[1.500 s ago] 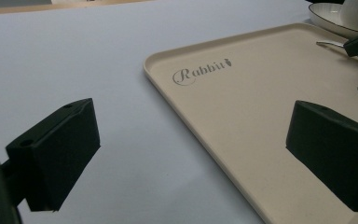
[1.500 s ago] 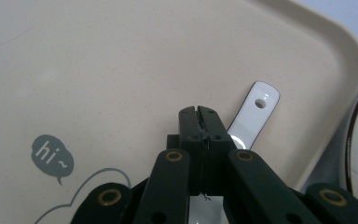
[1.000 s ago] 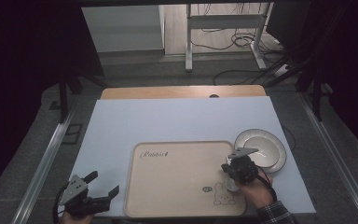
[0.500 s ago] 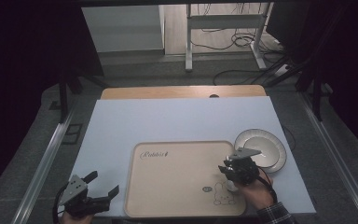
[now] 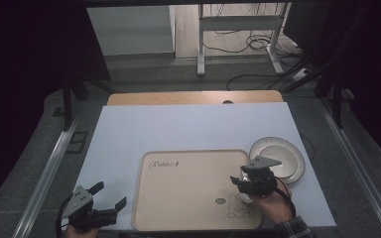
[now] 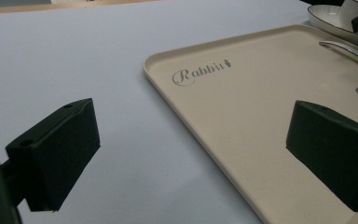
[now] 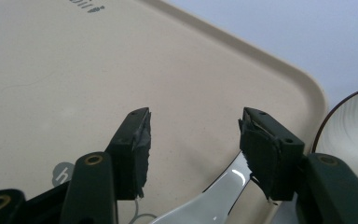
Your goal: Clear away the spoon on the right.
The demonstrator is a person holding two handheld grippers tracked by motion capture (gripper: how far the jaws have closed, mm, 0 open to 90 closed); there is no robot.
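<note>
Pale blue table in a dark room, beige tray near the front edge, nothing gripped.

Going left to right: the left gripper (image 5: pixel 110 206) hangs over the table's front corner with its jaws spread wide and empty, just beside the tray (image 5: pixel 178 198); the right gripper (image 7: pixel 193 140) sits low over the tray's right side, jaws parted, with a white spoon (image 7: pixel 214 198) lying on the tray beneath and between them but not pinched; the white bowl (image 5: pixel 278 156) rests on the table just beside the tray's right edge. Likely risks: closing off-centre on the glossy spoon could skid it across the smooth tray, or the hand could nudge the bowl.
</note>
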